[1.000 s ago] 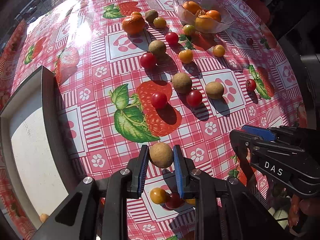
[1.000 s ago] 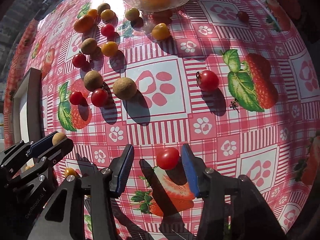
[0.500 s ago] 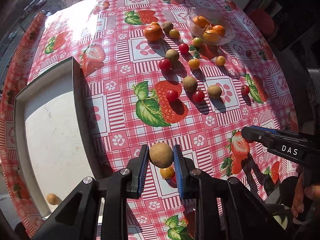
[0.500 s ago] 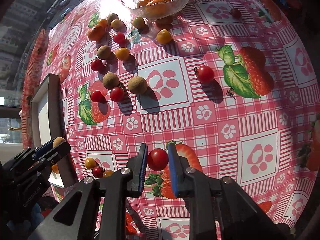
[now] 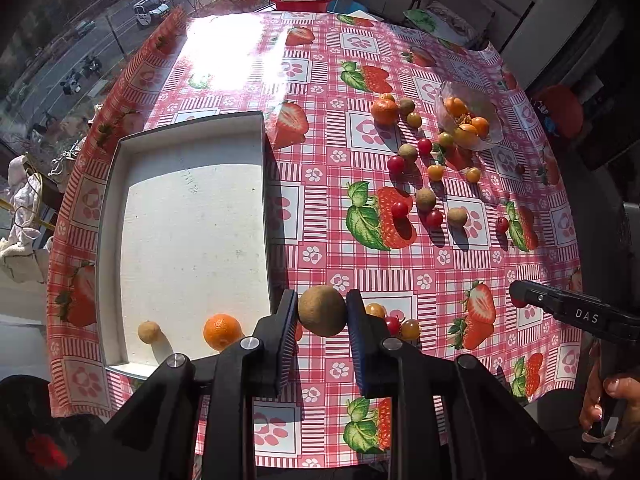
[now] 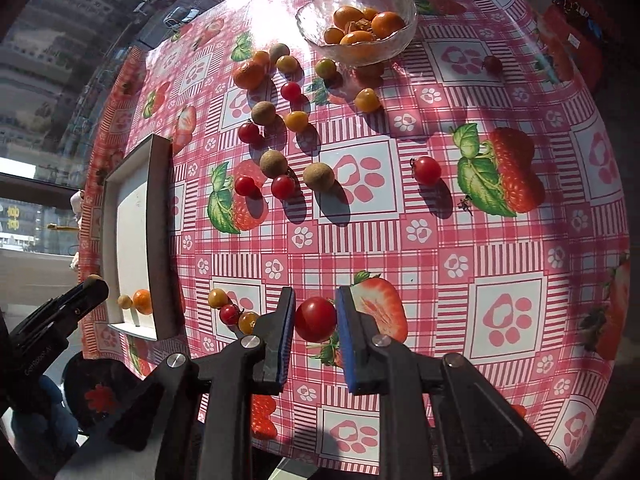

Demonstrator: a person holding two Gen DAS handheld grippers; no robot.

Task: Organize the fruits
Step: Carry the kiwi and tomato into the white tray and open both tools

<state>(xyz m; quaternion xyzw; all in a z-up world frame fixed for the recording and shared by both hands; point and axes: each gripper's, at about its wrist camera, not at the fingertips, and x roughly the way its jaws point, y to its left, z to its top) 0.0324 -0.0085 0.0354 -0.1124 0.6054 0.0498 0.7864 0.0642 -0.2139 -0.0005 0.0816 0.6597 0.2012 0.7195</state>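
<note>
Left gripper (image 5: pixel 322 316) pinching a brown longan (image 5: pixel 322 315), raised off the tablecloth (image 5: pixel 400 268) just right of the white tray (image 5: pixel 262 184). Right gripper (image 6: pixel 315 319) clamped on a red cherry tomato (image 6: pixel 315 319), also lifted clear. Risks, judged: smooth round skins rolling out of flat pads; tomato splitting if squeezed harder; released fruit rolling across the tray floor into the mandarin (image 5: pixel 222 331).

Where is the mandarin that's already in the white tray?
In the left wrist view the mandarin sits at the near end of the white tray, beside a small brown fruit and just left of the left gripper.
</note>
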